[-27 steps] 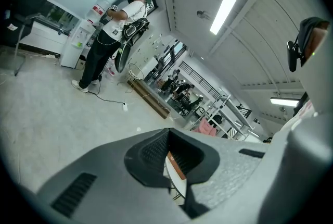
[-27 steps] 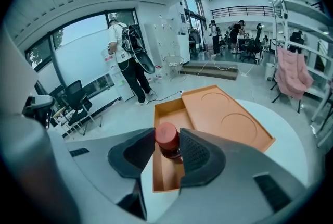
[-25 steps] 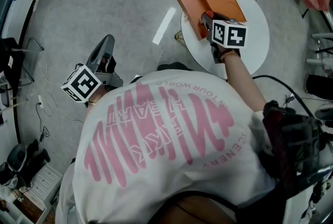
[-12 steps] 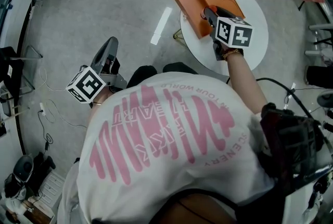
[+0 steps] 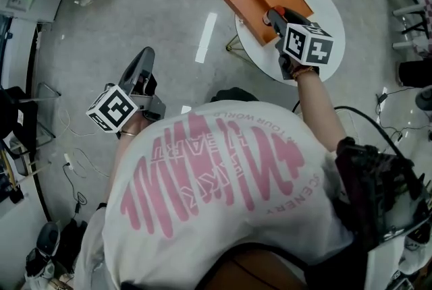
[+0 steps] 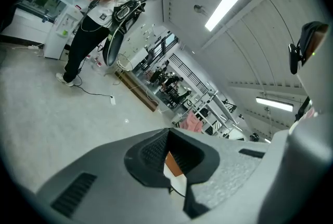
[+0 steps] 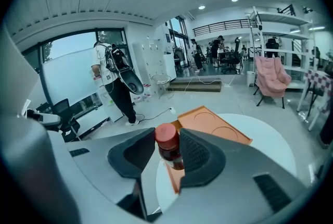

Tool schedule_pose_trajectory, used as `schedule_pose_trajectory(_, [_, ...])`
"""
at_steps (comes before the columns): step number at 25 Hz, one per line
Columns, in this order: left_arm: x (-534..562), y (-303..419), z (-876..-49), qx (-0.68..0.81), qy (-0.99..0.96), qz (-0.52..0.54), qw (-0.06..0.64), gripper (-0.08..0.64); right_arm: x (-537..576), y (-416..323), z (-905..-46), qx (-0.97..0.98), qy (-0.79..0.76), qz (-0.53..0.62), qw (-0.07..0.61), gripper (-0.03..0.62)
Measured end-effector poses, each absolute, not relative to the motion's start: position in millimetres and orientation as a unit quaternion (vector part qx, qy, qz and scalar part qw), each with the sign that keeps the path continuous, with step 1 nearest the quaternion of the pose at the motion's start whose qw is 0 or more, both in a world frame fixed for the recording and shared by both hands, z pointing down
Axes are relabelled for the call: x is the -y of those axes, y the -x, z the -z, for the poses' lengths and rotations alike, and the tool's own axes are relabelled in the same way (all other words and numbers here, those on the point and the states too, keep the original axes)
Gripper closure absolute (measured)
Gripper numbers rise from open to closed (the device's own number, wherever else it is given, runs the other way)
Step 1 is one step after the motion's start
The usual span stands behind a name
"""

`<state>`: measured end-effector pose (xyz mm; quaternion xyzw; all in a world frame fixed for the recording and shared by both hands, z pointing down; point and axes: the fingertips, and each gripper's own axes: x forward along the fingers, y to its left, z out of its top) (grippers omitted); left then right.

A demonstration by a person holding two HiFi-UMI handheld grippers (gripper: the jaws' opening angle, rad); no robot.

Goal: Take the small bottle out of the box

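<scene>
A small dark bottle (image 7: 170,154) with a red cap is held upright in my right gripper (image 7: 166,139), whose pads are shut on its neck and body. The bottle hangs in the air above an open orange box (image 7: 208,124) on a round white table (image 7: 265,147). In the head view the right gripper (image 5: 275,15) hovers over the near edge of the orange box (image 5: 246,2) on the table (image 5: 331,12); the bottle is mostly hidden there. My left gripper (image 5: 142,61) is far to the left over the floor, its jaws together and nothing in them (image 6: 167,137).
The table's gold legs (image 5: 233,47) stand on a grey floor with loose cables (image 5: 74,147). A person with a backpack (image 7: 112,82) stands by the far window. A pink armchair (image 7: 271,79) is beyond the table. A black bag (image 5: 374,181) sits at my right side.
My right gripper has risen with the bottle, away from the orange box. The left gripper has shifted a little over the floor and stays shut.
</scene>
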<state>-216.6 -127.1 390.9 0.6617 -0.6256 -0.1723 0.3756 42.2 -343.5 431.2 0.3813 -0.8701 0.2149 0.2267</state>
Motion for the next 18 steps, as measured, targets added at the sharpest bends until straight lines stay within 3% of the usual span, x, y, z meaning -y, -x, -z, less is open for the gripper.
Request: schedule_pose_trajectory(18, [111,193,-399,0.529,-0.735,0.143,0.400,0.552,251,-74,-371,0.846,-0.452,-0.257,0.119,0.442])
